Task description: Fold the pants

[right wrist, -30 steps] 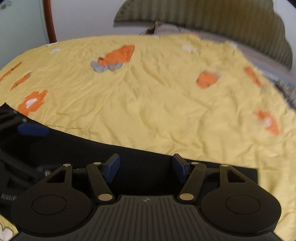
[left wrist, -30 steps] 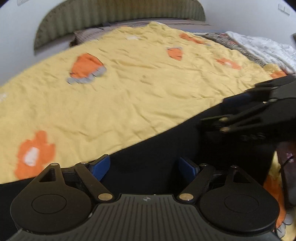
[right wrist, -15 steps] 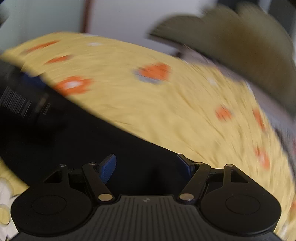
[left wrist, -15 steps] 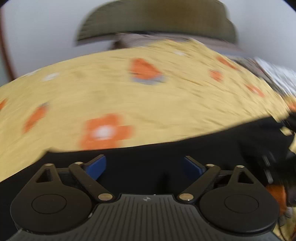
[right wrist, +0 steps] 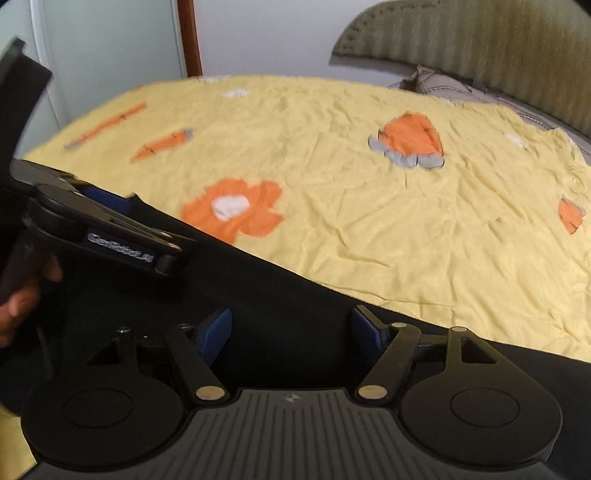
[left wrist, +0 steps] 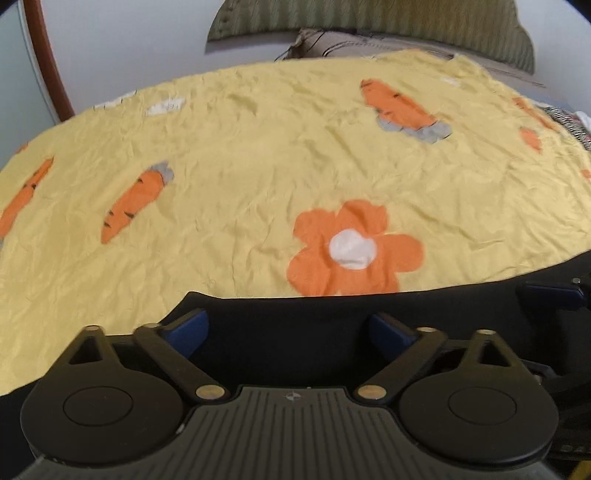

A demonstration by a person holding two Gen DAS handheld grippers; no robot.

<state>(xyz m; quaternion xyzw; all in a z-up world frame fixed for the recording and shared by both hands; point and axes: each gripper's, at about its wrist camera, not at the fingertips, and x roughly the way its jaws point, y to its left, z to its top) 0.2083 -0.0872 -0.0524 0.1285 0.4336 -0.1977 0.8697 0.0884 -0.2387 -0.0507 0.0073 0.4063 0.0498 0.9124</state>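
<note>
Black pants (left wrist: 288,332) lie on a yellow bedsheet (left wrist: 258,166) and fill the bottom of both views (right wrist: 295,295). My left gripper (left wrist: 290,328) is open, its blue pads low over the pants just behind their far edge. My right gripper (right wrist: 291,330) is open too, over the pants. The left gripper shows at the left of the right wrist view (right wrist: 107,221), held by a hand (right wrist: 18,306). The right gripper's blue pad shows at the right edge of the left wrist view (left wrist: 550,295).
The sheet has orange flowers (left wrist: 354,247) and carrots (left wrist: 136,201). A padded headboard (left wrist: 369,18) and pillow (left wrist: 369,46) stand at the far end. A wooden door frame (right wrist: 190,37) stands behind. Patterned cloth (left wrist: 576,122) lies at the far right.
Both grippers swung to the left along the pants' edge. The flower print came into the middle of both views. The jaws stayed open.
</note>
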